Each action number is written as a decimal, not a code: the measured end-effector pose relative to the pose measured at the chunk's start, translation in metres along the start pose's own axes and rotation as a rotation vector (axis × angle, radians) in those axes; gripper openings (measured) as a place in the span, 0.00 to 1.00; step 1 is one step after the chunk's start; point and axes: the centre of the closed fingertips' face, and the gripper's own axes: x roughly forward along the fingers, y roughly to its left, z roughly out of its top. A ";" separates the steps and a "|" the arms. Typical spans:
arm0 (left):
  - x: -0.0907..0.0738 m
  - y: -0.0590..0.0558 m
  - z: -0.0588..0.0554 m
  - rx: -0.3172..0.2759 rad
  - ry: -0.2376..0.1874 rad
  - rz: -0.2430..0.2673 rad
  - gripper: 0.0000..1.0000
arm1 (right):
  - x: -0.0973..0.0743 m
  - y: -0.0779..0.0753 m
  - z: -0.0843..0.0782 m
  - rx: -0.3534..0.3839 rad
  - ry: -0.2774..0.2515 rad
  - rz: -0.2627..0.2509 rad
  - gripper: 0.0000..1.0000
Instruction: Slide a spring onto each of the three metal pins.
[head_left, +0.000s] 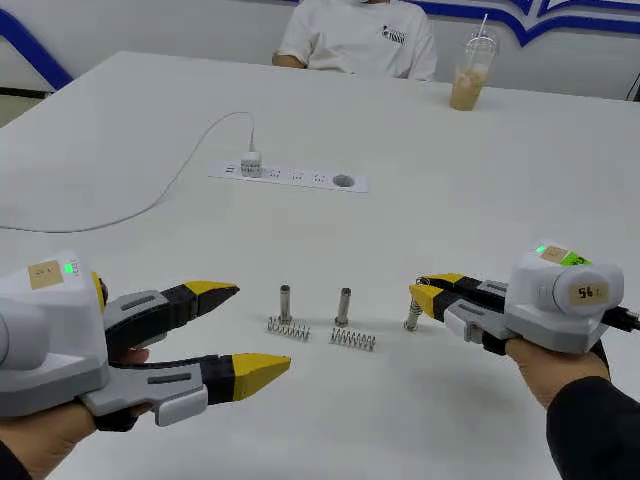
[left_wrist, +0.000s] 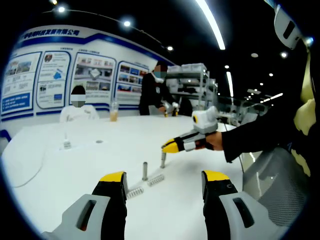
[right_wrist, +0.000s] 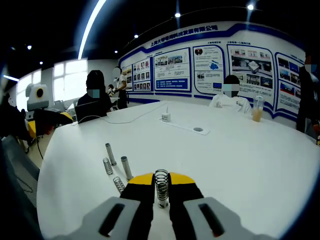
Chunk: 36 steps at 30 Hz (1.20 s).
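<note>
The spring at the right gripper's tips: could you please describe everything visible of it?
The spring is a silvery wire coil, standing roughly upright on the white table, pinched between the yellow-tipped jaws of the right gripper. A metal stub shows at its foot, seemingly the third pin inside it.

We cannot tell whether anything stands inside the upright spring (right_wrist: 161, 187), since the right gripper (right_wrist: 161, 181) clamps it and its jaws cover the foot. The head view crops the left gripper (head_left: 260, 328) at its bottom-left corner and the seated person (head_left: 358, 38) at the top. The lettering on the wall posters (right_wrist: 210, 62) is too small for us to read.
</note>
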 end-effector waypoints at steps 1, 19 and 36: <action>0.000 0.000 0.000 -0.001 0.000 0.000 0.62 | 0.000 -0.001 -0.001 -0.001 0.000 -0.002 0.11; 0.000 0.001 -0.002 -0.002 0.005 0.002 0.62 | 0.006 -0.001 -0.023 0.000 0.067 -0.013 0.12; 0.001 0.000 -0.003 -0.004 0.005 -0.003 0.62 | 0.004 -0.002 -0.030 -0.001 0.101 -0.025 0.17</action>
